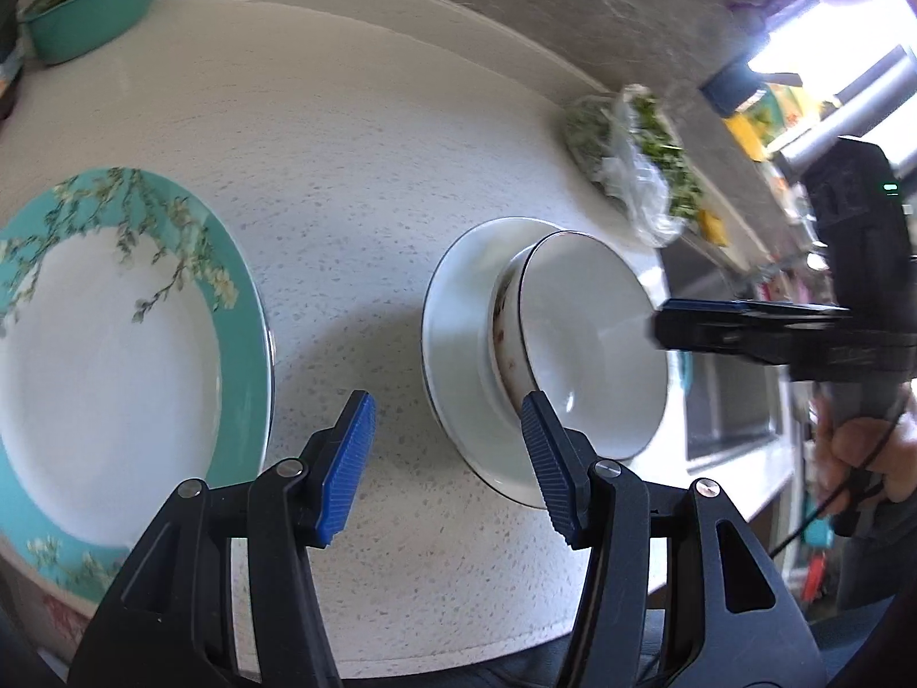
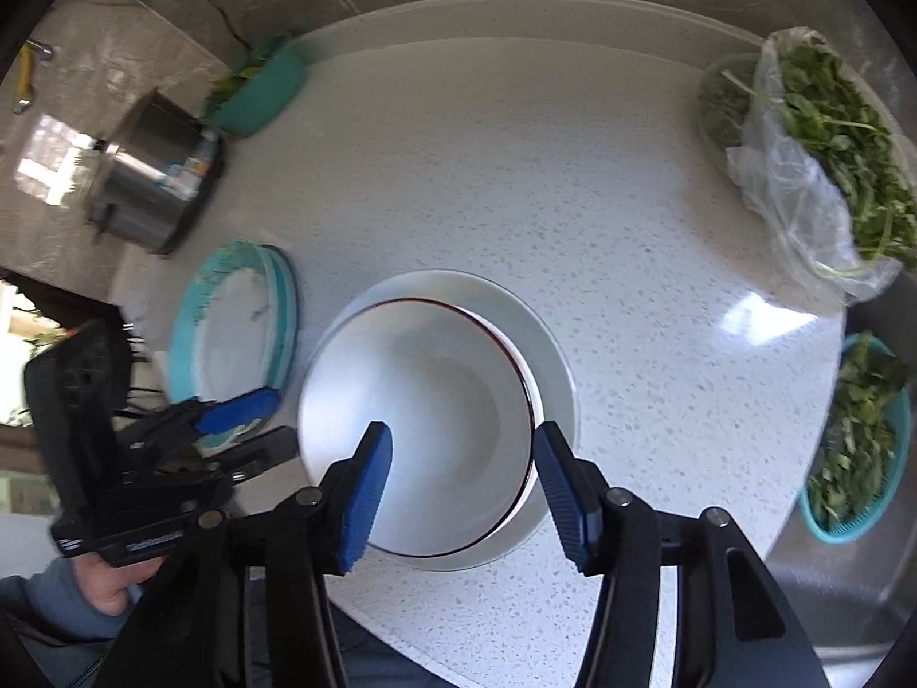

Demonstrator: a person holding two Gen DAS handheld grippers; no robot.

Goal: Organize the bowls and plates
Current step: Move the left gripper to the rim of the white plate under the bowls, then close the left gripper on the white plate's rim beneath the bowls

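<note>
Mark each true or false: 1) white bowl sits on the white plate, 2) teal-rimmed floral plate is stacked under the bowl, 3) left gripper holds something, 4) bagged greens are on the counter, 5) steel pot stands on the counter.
1. The white ceramic bowl with a dark rim sits on the plain white plate. True.
2. The teal-rimmed floral plate is stacked under the bowl. False: it lies apart, beside them on the speckled white countertop.
3. The left gripper holds something. False: its fingers are open with only countertop between them.
4. A clear plastic bag of leafy greens lies on the countertop. True.
5. A stainless steel pot stands at the countertop's edge. True.
</note>
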